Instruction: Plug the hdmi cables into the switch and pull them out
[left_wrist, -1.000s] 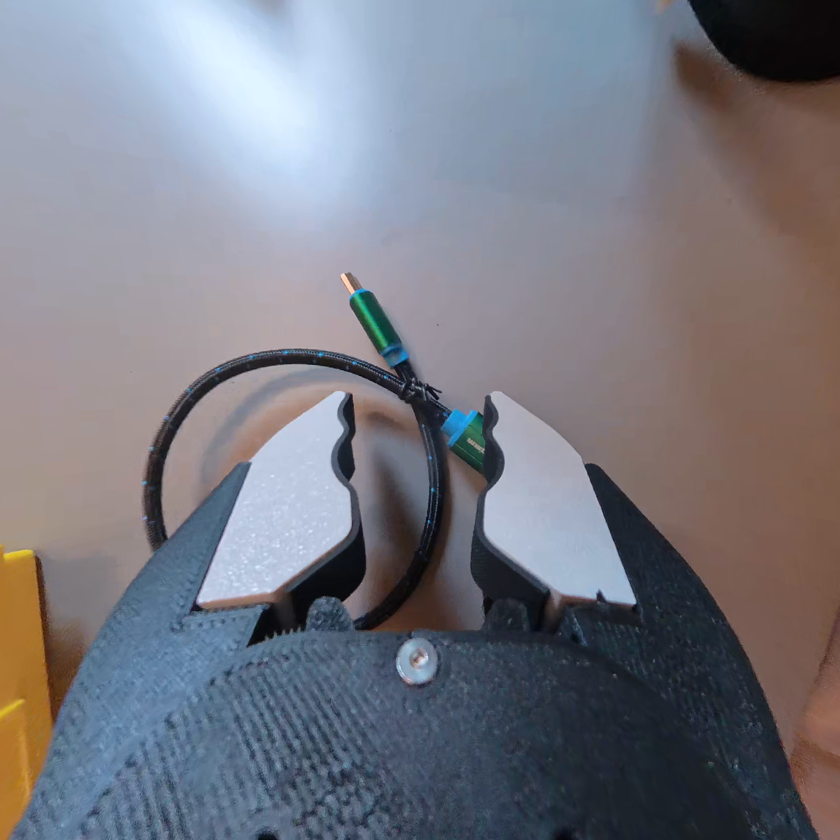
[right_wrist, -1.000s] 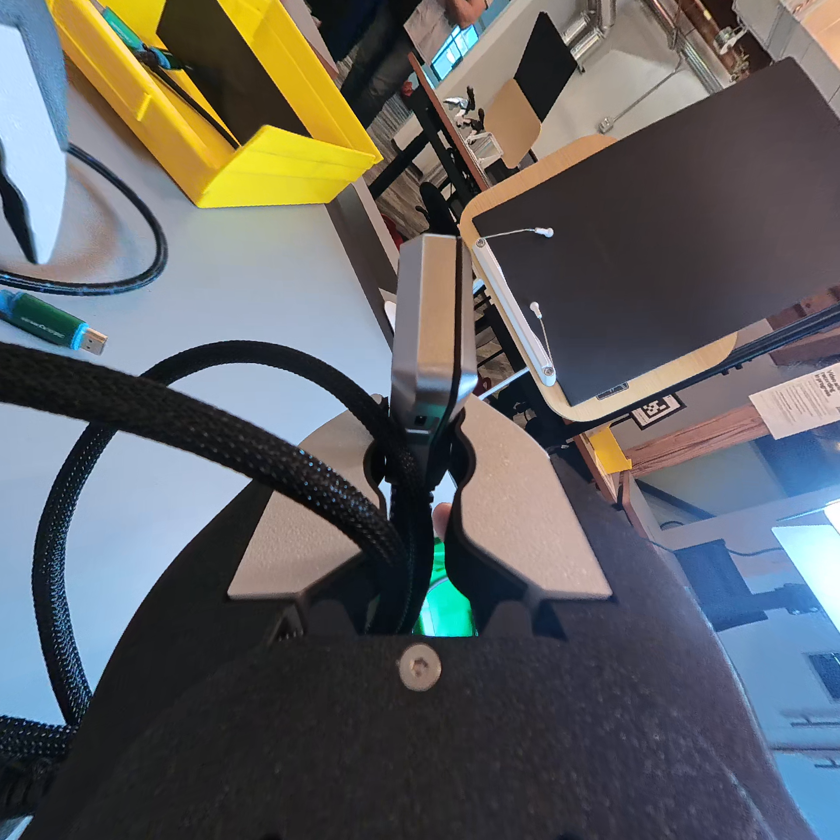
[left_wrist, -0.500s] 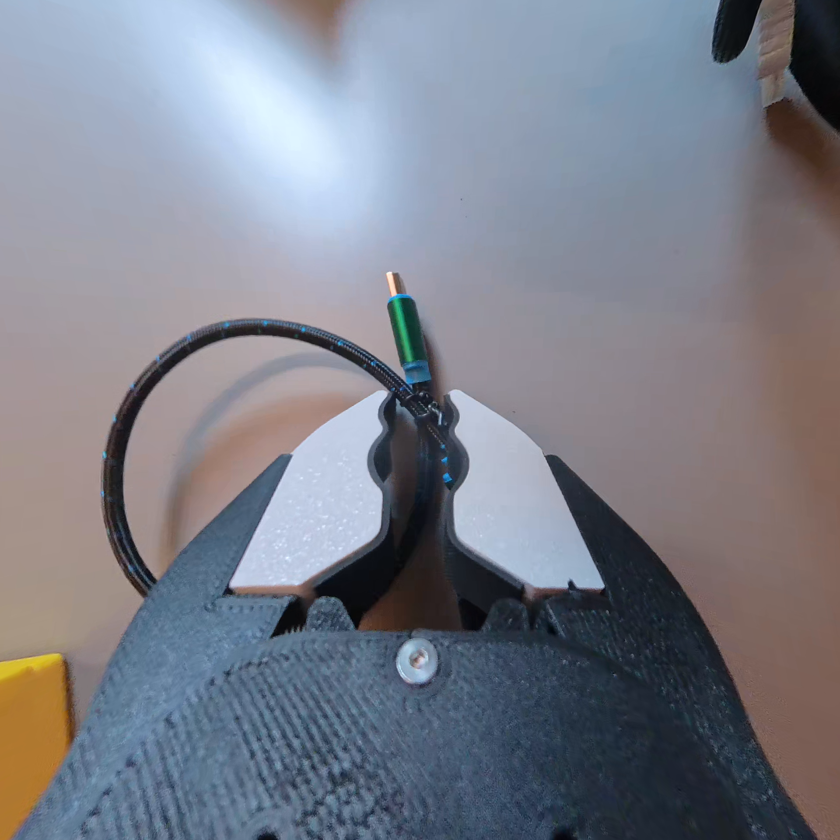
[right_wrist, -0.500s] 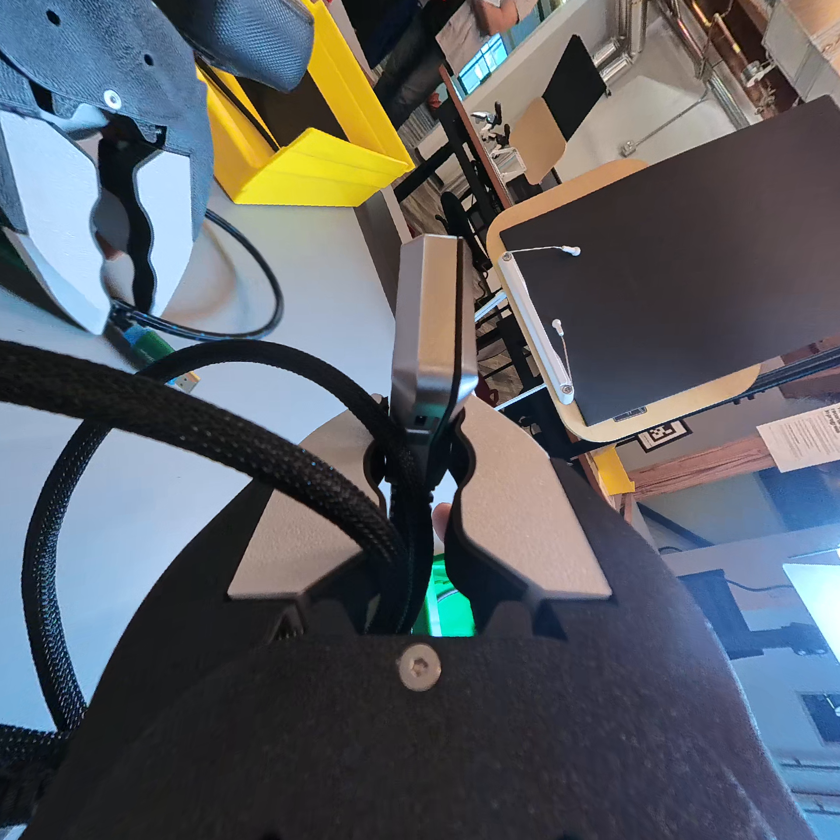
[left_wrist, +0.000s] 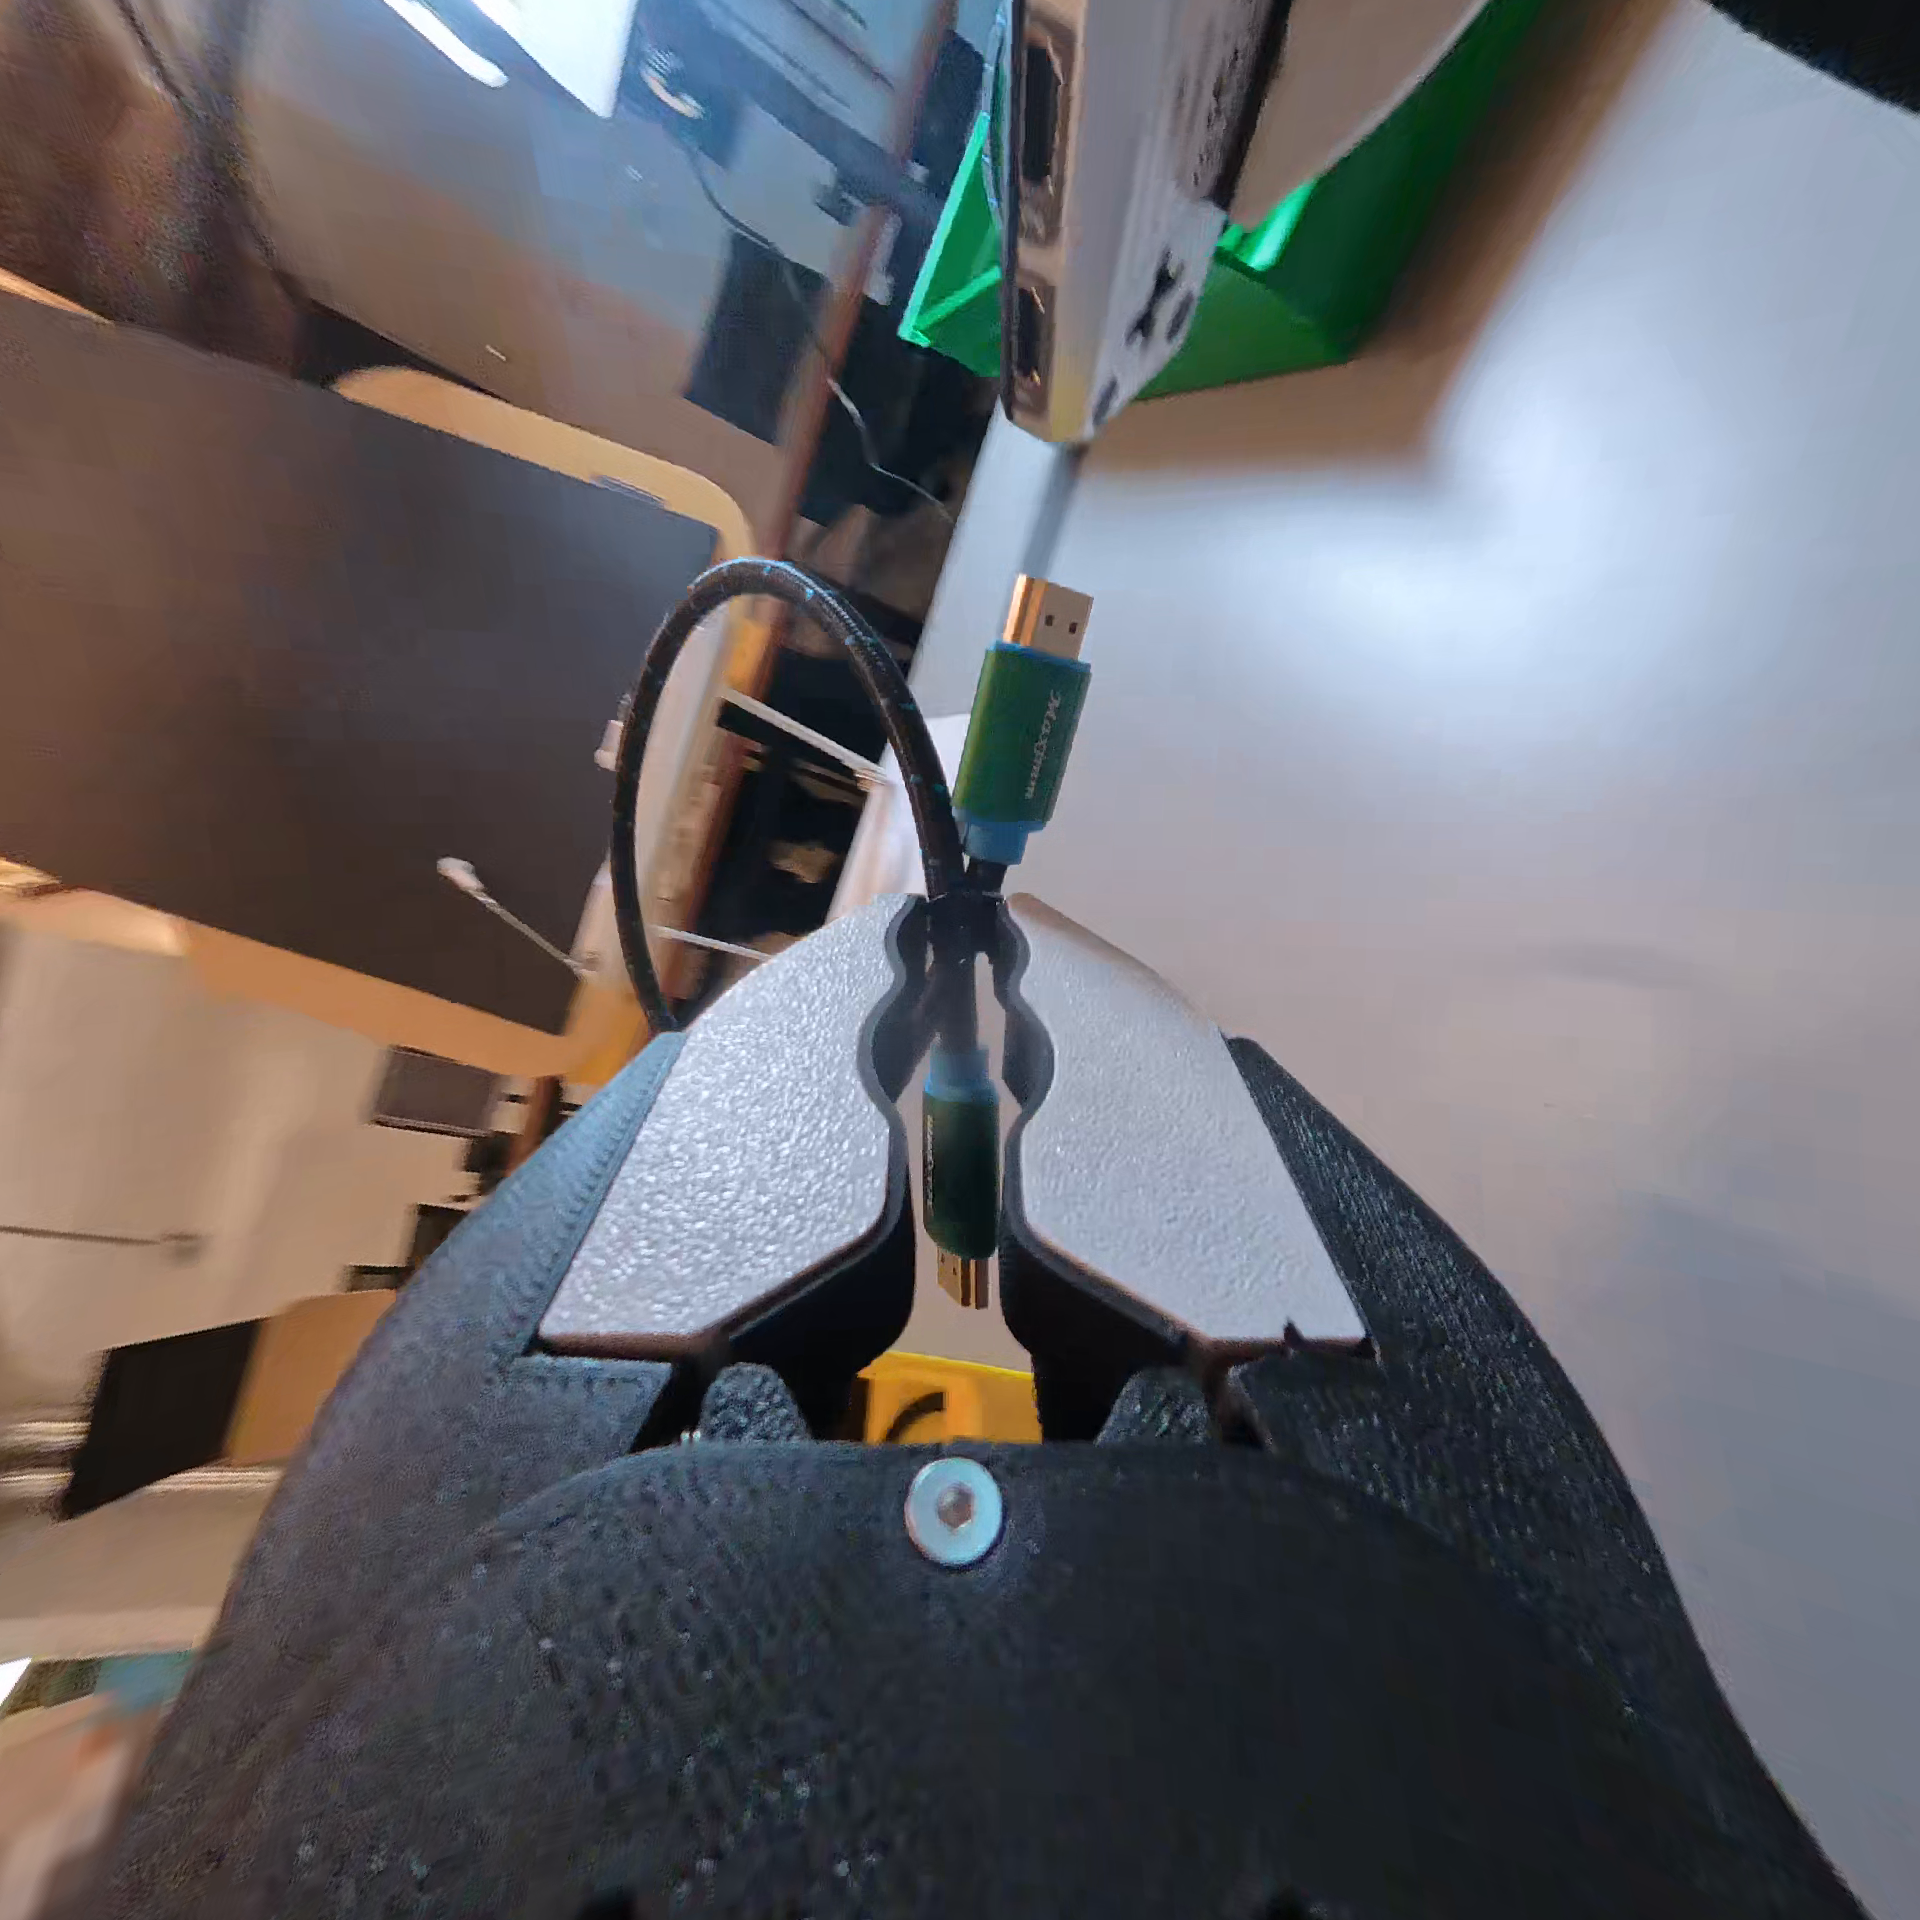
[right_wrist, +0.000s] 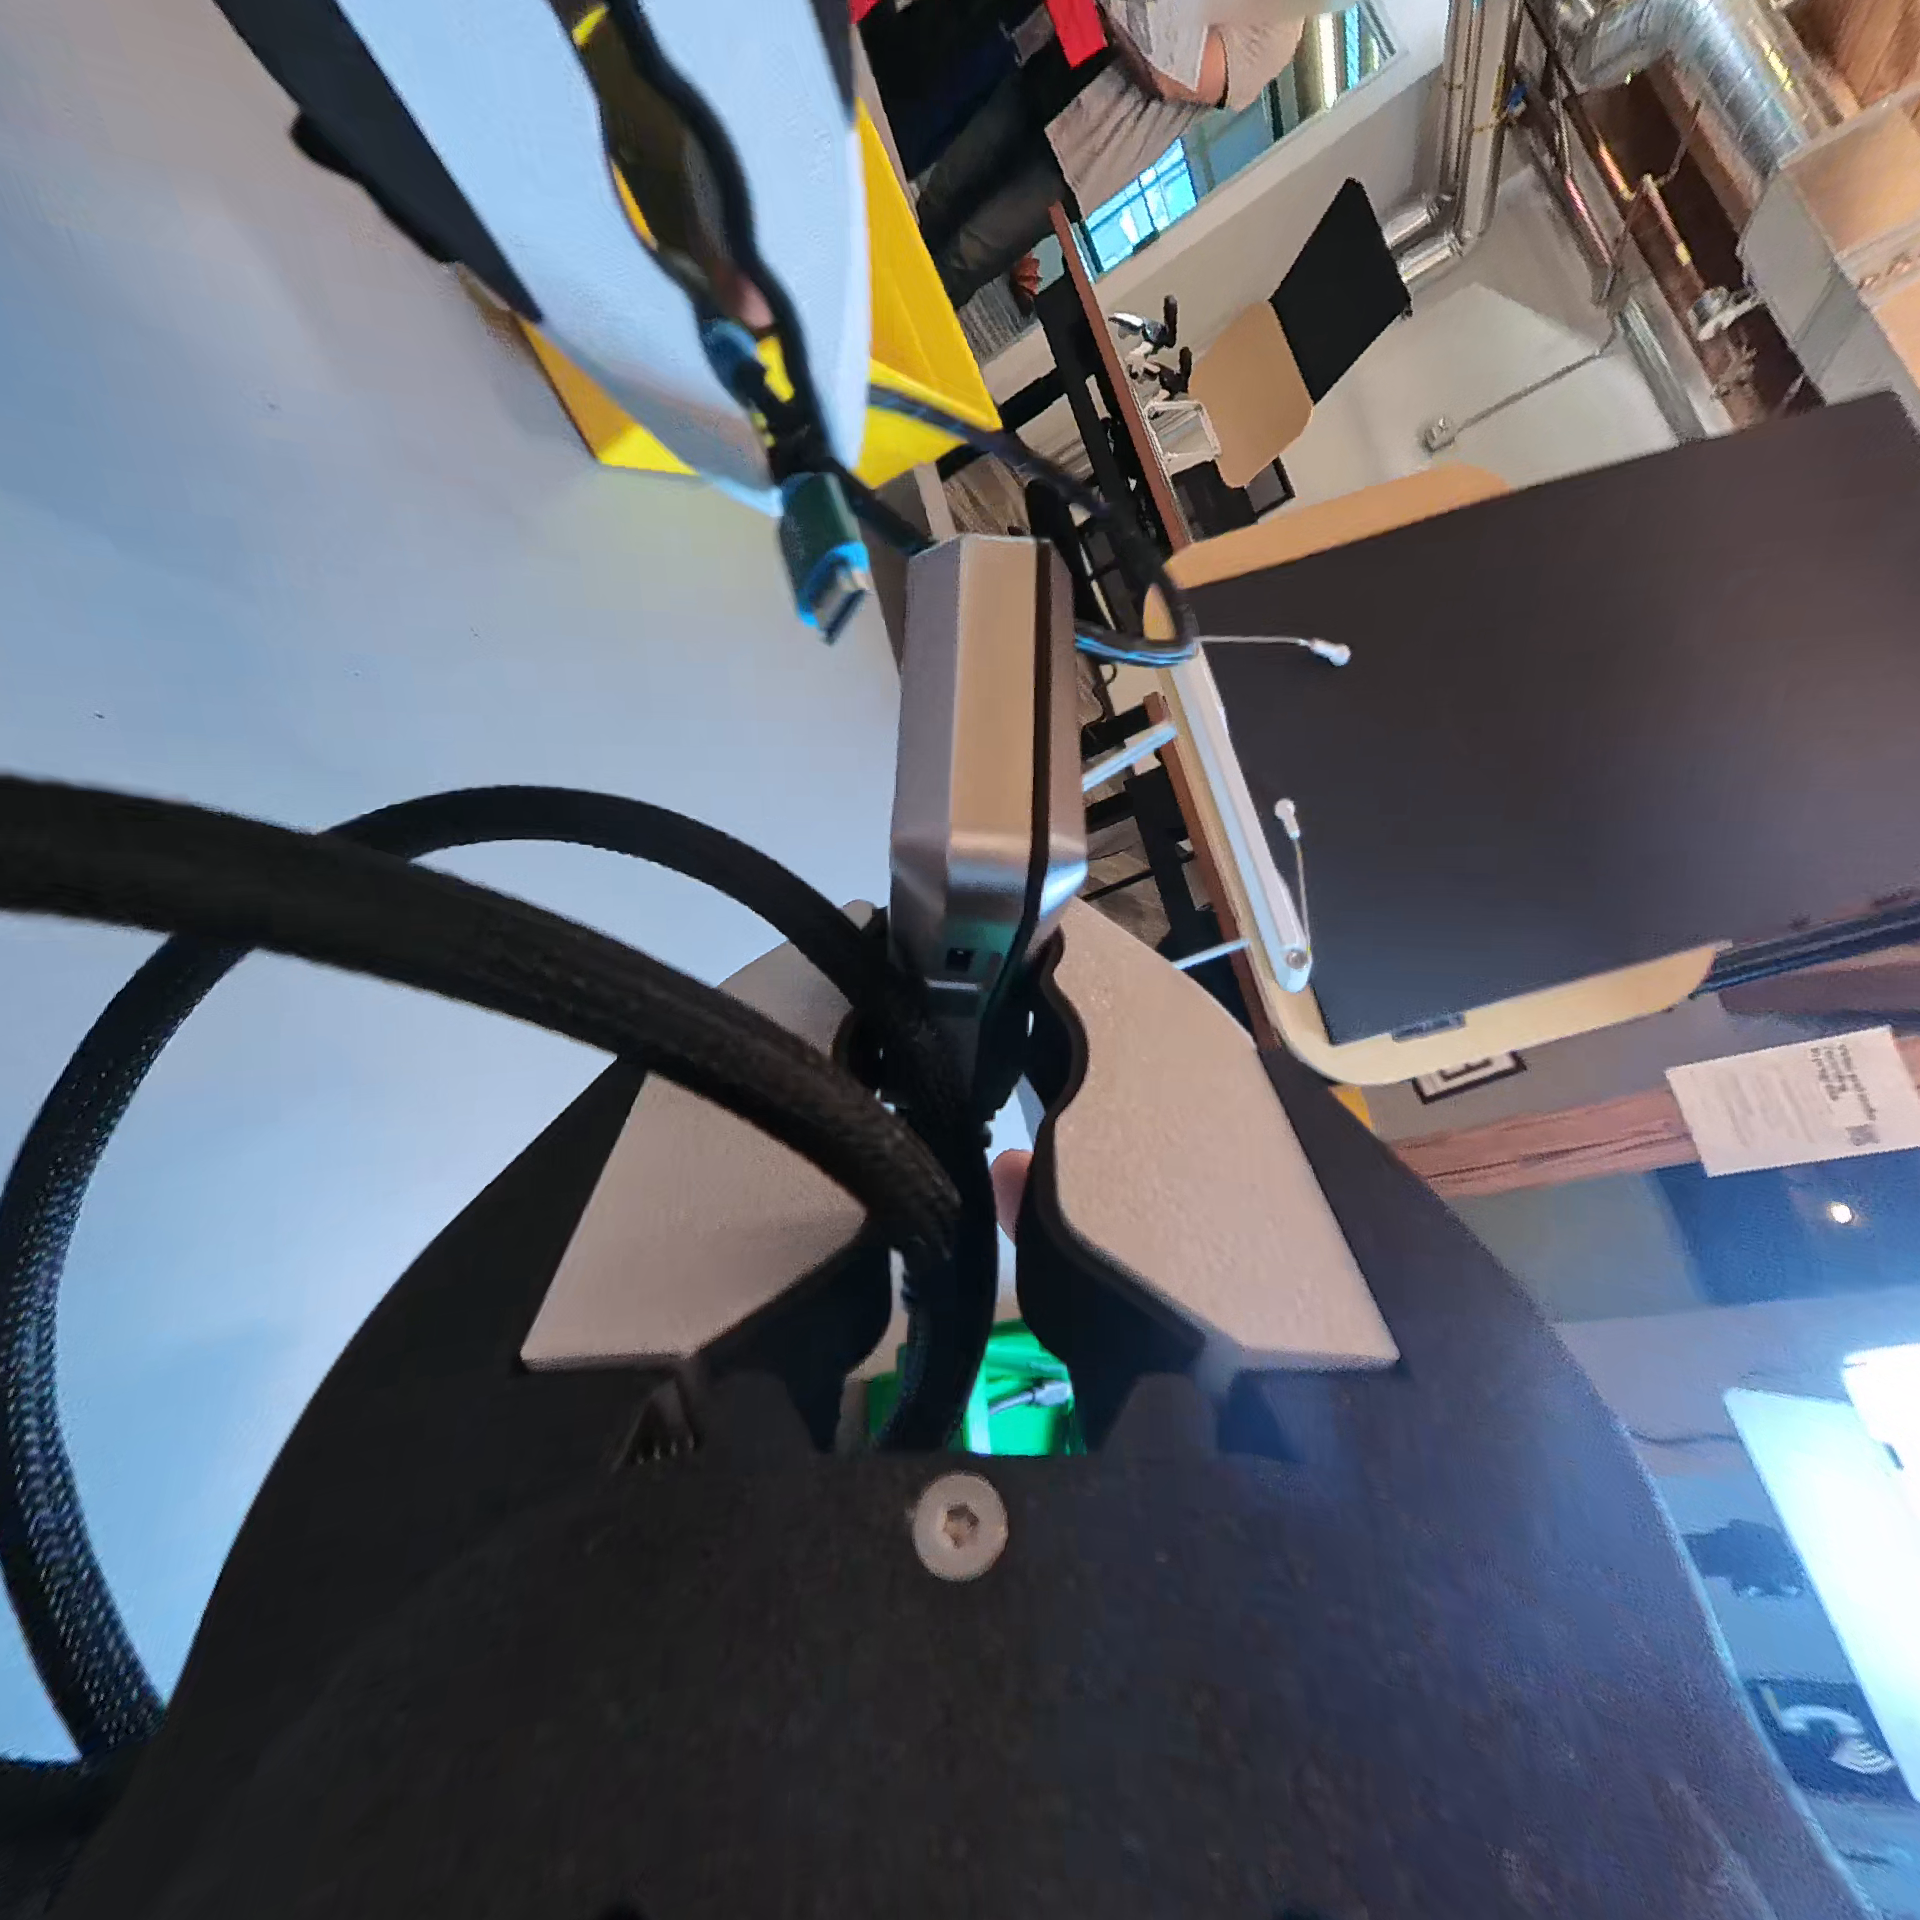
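Pinching the hdmi cable (left_wrist: 961, 925) near the table edge (left_wrist: 977, 520), left tongs (left_wrist: 961, 920) face the switch (right_wrist: 977, 748) clamped in right tongs (right_wrist: 961, 977).

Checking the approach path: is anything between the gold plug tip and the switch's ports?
Nothing: in the left wrist view only bare table shows between the plug and the switch.

Pale brand lettering runs lengthwise down the green shell of the free plug (left_wrist: 1023, 743) of the HDMI cable (left_wrist: 634, 790), and the same kind of lettering, darker and harder to make out, runs along the cable's other plug (left_wrist: 956, 1174) nearer the camera. The switch (left_wrist: 1143, 239) bears black markings on its pale face, too blurred to read. On the far wall hangs a white printed sheet (right_wrist: 1797, 1107) with fine lines of text and a small square code near its right edge.
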